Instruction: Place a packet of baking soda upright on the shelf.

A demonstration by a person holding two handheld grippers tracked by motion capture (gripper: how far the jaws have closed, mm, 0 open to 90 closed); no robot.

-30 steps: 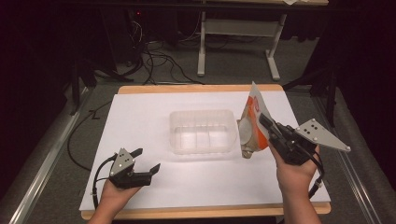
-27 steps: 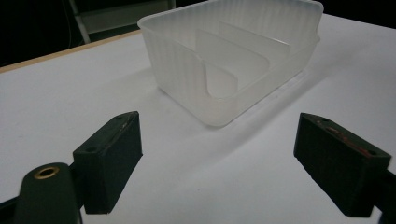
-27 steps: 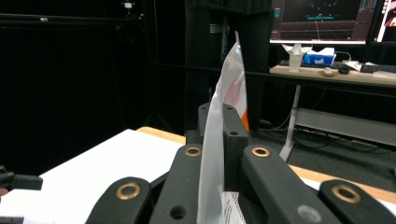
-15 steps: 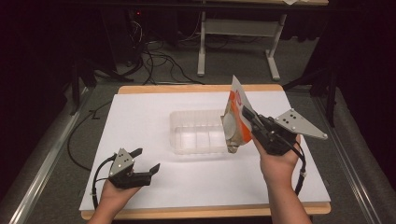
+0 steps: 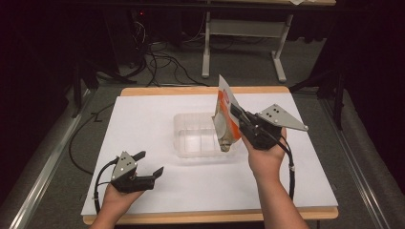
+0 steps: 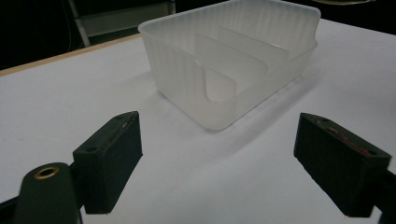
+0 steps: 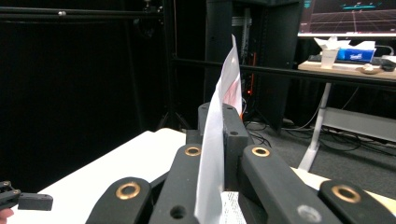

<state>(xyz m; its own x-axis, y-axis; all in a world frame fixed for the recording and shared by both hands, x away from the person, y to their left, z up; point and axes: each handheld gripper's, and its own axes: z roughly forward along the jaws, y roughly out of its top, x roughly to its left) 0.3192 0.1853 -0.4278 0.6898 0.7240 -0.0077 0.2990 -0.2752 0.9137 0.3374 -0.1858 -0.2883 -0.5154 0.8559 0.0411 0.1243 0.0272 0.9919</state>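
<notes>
A clear plastic bin (image 5: 196, 138) with inner dividers sits in the middle of the white tabletop (image 5: 143, 114). My right gripper (image 5: 237, 116) is shut on an orange and white pouch (image 5: 224, 114), held upright with its lower end over the bin's right end. The right gripper view shows the pouch (image 7: 218, 140) edge-on, pinched between the black jaws of that gripper (image 7: 219, 114). My left gripper (image 5: 152, 162) rests open near the front left of the table. From the left gripper view, the bin (image 6: 233, 60) stands beyond its empty, spread jaws (image 6: 219, 140).
A metal desk frame (image 5: 243, 38) and cables (image 5: 157, 62) are on the floor beyond the table. A desk with a tissue box (image 7: 357, 53) and a monitor (image 7: 350, 16) stands farther back. The table's wooden edge (image 5: 191, 217) runs along the front.
My right gripper has carried the pouch leftward, from beside the bin to over its right end. The left gripper has stayed where it was, open.
</notes>
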